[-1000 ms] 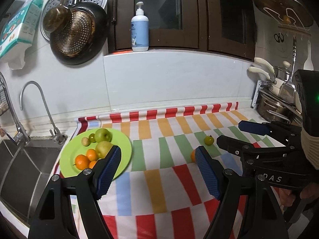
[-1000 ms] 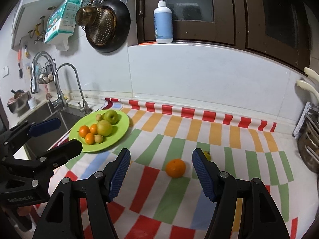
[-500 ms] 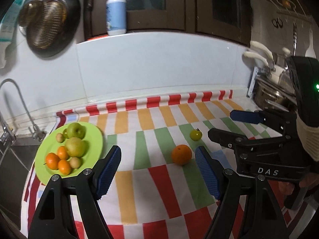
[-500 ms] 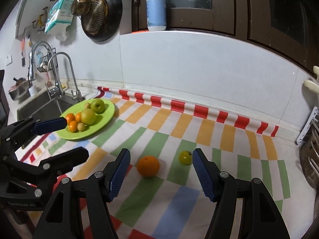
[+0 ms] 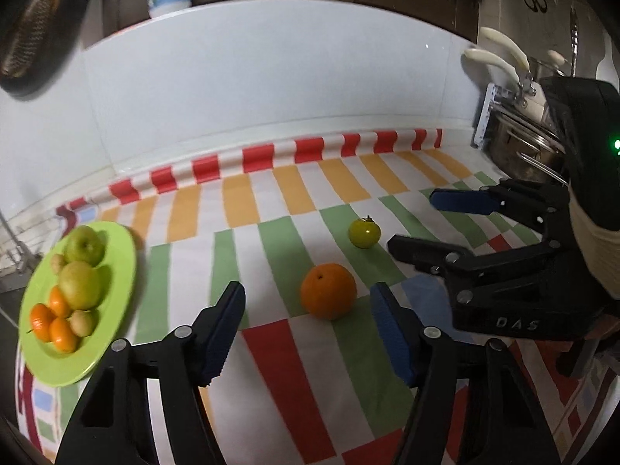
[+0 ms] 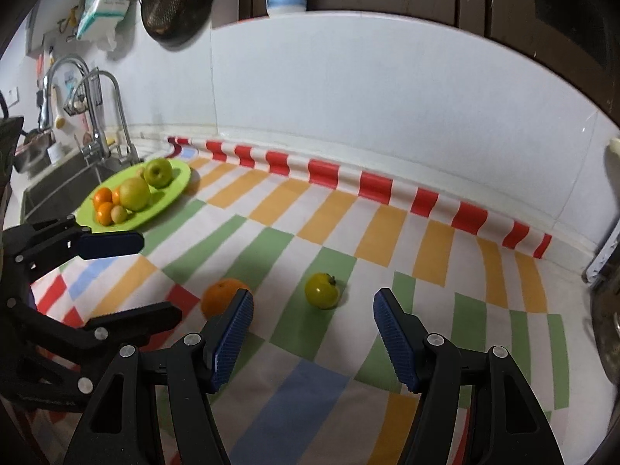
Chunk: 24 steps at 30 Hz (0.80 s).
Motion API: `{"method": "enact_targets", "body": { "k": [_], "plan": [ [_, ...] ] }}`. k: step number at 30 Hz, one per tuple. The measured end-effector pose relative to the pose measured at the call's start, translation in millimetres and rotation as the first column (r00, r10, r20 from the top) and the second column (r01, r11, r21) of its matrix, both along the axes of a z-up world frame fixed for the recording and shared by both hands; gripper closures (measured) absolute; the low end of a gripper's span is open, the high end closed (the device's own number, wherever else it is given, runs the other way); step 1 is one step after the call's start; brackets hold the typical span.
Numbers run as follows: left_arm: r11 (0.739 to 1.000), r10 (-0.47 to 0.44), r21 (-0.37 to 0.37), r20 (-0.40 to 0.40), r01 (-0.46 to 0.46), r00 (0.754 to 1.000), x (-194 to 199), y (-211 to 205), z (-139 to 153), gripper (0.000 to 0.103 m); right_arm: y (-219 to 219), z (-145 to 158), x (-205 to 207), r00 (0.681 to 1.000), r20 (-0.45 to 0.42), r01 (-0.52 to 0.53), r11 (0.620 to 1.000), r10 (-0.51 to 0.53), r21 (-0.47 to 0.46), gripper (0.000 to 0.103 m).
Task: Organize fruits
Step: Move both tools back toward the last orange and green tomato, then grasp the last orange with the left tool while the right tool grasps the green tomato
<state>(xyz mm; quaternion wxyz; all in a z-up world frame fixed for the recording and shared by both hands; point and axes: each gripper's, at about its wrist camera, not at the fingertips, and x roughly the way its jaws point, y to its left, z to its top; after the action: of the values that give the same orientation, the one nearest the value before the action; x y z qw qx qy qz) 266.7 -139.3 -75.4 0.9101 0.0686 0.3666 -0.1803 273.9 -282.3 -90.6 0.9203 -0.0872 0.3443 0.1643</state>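
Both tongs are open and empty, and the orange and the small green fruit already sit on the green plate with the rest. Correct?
No. The orange and the small green fruit lie on the striped cloth, off the green plate, as the left wrist view shows.

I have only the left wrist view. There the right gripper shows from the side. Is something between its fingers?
Observer: No. The right gripper is open and empty; the small green fruit lies on the cloth just ahead of its gap.
Operator: What is beyond the green plate?
Observer: A sink with a tall curved faucet, next to the green plate.
Operator: Is the orange in the right gripper's way?
Observer: No, the orange lies left of the gap, partly hidden by the left finger.
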Motion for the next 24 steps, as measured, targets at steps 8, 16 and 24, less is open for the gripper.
{"method": "enact_targets", "body": {
  "k": [8,16,24],
  "plan": [
    [0.998,-0.061,-0.031,-0.046,0.06,0.997,21.0,-11.6,-11.9,0.048,-6.8,-20.5,20.7,0.998,-0.067,-0.006,1.0,0.007,0.012,0.039],
    [0.995,-0.08,-0.065,-0.131,0.072,0.988,40.0,-13.7,-28.6,0.062,-5.2,-30.2,32.9,0.996,-0.09,-0.017,1.0,0.018,0.008,0.041],
    [0.993,-0.101,-0.075,-0.128,0.092,0.987,43.1,-12.8,-28.6,0.064,-0.9,-35.1,43.1,0.995,-0.101,-0.017,1.0,0.019,0.012,0.045]
  ]
}}
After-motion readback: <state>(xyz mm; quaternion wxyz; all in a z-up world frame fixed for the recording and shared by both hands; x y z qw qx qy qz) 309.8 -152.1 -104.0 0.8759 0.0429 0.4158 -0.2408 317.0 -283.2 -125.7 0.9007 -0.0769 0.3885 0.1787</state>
